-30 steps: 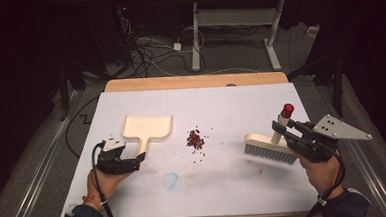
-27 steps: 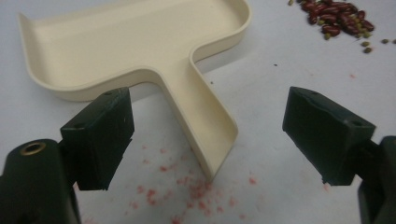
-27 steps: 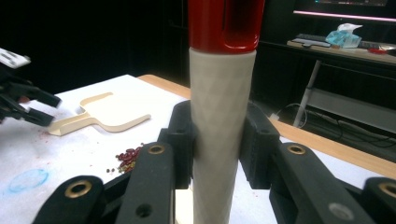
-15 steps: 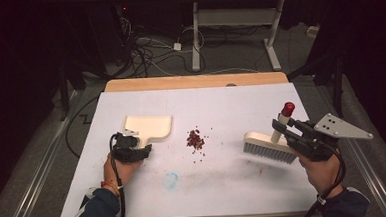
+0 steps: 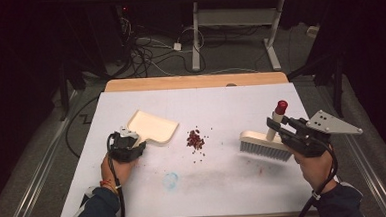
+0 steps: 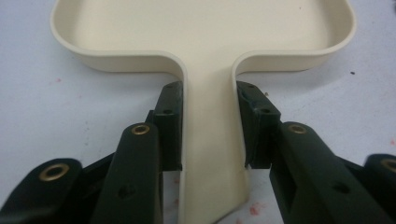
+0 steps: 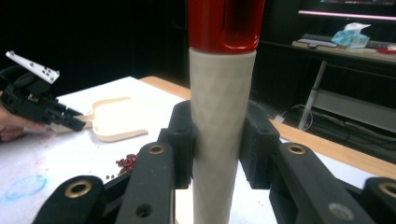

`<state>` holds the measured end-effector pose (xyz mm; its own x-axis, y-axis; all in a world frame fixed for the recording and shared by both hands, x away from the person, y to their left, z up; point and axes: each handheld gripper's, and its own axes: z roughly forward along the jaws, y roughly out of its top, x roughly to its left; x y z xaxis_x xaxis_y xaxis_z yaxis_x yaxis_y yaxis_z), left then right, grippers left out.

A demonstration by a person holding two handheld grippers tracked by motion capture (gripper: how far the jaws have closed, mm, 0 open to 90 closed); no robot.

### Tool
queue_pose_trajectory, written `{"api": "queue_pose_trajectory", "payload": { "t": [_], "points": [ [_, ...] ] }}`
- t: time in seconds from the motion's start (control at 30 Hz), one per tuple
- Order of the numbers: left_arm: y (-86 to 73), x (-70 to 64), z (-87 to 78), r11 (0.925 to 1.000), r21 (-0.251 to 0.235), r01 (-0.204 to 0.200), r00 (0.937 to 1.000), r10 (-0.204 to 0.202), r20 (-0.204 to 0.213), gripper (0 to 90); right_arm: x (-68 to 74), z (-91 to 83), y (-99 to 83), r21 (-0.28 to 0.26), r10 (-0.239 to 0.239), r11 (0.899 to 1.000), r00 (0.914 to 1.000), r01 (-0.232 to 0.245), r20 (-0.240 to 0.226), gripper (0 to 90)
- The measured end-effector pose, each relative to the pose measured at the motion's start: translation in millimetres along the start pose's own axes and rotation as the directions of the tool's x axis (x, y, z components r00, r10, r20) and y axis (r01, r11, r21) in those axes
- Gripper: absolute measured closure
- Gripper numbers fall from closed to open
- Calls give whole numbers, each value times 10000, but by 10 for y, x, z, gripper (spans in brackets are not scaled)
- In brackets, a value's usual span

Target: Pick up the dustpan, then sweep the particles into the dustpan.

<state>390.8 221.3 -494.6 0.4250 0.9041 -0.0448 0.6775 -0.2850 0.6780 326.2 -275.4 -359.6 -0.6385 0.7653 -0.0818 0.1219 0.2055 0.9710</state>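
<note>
We see the left gripper [image 5: 132, 143] squeezing the handle of the cream dustpan [image 5: 153, 126], left of middle; nothing is in the pan. The right gripper [image 5: 276, 126] squeezes the brush [image 5: 266, 143]. The red bits [image 5: 195, 138] lie between them on the table [image 5: 225, 182]

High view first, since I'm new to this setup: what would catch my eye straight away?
The small pile of dark red bits at the middle of the white table. Left of it, the left tongs grip the cream dustpan by its handle. On the right, the right tongs clamp the red-capped brush by its handle.
</note>
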Motion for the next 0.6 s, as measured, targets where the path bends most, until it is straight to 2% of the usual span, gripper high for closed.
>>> {"api": "queue_pose_trajectory", "payload": {
  "t": [0.2, 0.37, 0.53, 0.6],
  "points": [
    [5, 28, -109, 9992, -259, -305, 9995, 304, -27, 634, -6, -11, 0, -29, 55, 10000, 10000, -55, -12, 698],
    [13, 61, -196, 9975, -597, -376, 9993, 371, -104, 635, -15, -27, 2, -63, 39, 10000, 10000, -38, 38, 698],
    [21, 31, -317, 9928, -873, -822, 9965, 808, -190, 635, -23, -18, -2, -18, 25, 10000, 10000, -25, 92, 698],
    [8, 23, -409, 9901, -957, -1031, 9947, 1030, -67, 635, -17, -9, 8, -85, 85, 9999, 9999, -85, 58, 698]
  ]
}}
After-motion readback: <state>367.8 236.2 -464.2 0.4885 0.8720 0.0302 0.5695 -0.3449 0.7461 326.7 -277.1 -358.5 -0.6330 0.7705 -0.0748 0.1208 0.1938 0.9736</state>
